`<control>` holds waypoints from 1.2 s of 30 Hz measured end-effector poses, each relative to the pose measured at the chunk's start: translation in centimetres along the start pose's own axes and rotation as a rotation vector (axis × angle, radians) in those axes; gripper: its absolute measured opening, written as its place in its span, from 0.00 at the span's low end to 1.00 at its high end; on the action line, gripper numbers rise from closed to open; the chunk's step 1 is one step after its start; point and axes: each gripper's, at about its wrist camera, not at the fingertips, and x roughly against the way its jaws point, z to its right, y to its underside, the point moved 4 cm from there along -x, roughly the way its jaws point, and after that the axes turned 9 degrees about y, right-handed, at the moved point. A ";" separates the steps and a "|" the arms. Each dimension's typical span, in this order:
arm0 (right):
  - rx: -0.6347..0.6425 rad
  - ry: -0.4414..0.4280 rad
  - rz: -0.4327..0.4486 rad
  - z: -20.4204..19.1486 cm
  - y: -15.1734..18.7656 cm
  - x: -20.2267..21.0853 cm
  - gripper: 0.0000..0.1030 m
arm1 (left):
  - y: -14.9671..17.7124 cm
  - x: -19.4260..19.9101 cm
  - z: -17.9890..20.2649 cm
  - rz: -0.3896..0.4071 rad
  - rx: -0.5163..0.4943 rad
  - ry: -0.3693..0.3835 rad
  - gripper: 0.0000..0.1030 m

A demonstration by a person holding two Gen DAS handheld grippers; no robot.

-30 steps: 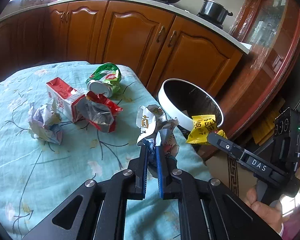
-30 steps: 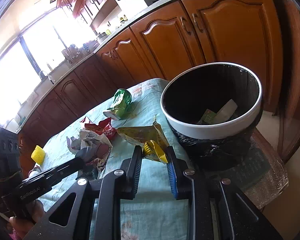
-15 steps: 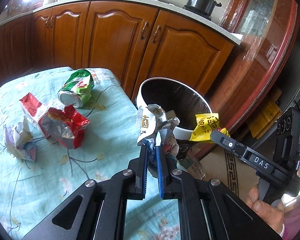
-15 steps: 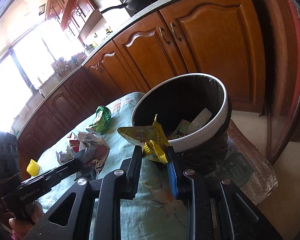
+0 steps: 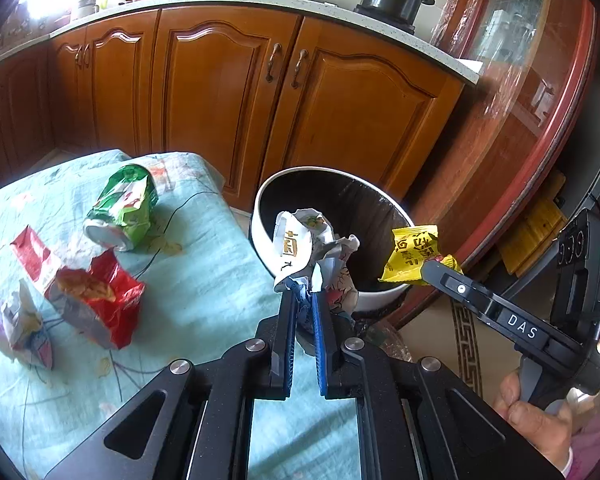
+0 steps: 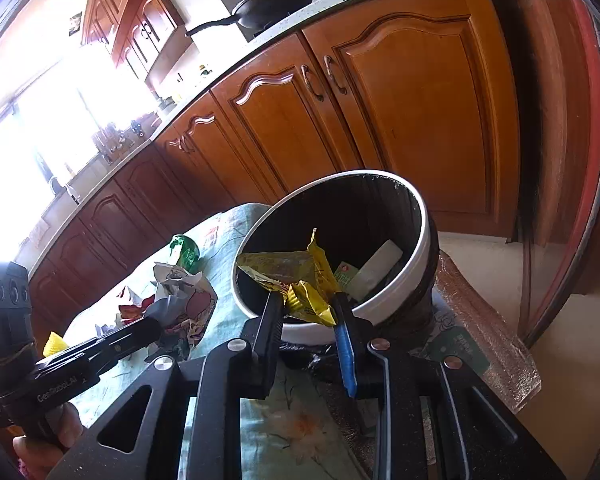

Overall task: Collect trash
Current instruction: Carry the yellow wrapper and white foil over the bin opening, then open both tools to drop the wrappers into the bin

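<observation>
Both hands have carried their loads off the table toward the bin, which now sits closer and more centred in each view than a second ago.

The left gripper (image 5: pixel 304 286) is clamped on a crumpled paper wad (image 5: pixel 304 240), held up at the near rim of the bin (image 5: pixel 260 216), not yet clearly over its mouth. The right gripper (image 6: pixel 306 304) is pinched on a yellow wrapper (image 6: pixel 296 276), which hangs over the bin's opening in the right wrist view. A green can (image 5: pixel 122 210), a red packet (image 5: pixel 96 300) and another paper scrap (image 5: pixel 18 328) lie on the table (image 5: pixel 204 292) awaiting later trips. To do this well, I'd bring each piece fully past the rim before letting go, the paper especially, since light wrappers may cling to the pads or catch the edge.
</observation>
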 end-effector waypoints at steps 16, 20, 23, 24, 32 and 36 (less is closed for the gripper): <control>0.038 0.052 -0.032 1.7 -2.7 -2.8 0.26 | -3.2 -4.9 0.6 -0.026 -0.012 -0.019 0.07; 0.046 0.061 -0.040 2.0 -3.3 -3.5 0.27 | -3.7 -6.1 0.6 -0.043 -0.010 -0.026 0.07; 0.057 0.067 -0.046 2.0 -3.7 -4.0 0.28 | -4.2 -6.8 0.6 -0.050 -0.010 -0.028 0.08; 0.060 0.071 -0.050 2.0 -3.8 -4.2 0.28 | -4.3 -7.1 0.6 -0.051 -0.011 -0.030 0.08; 0.071 0.089 -0.065 2.2 -4.4 -5.1 0.45 | -5.2 -8.3 0.4 -0.060 0.005 -0.040 0.34; 0.050 0.073 -0.059 2.4 -4.6 -4.8 0.59 | -5.0 -7.8 0.3 -0.040 0.011 -0.045 0.47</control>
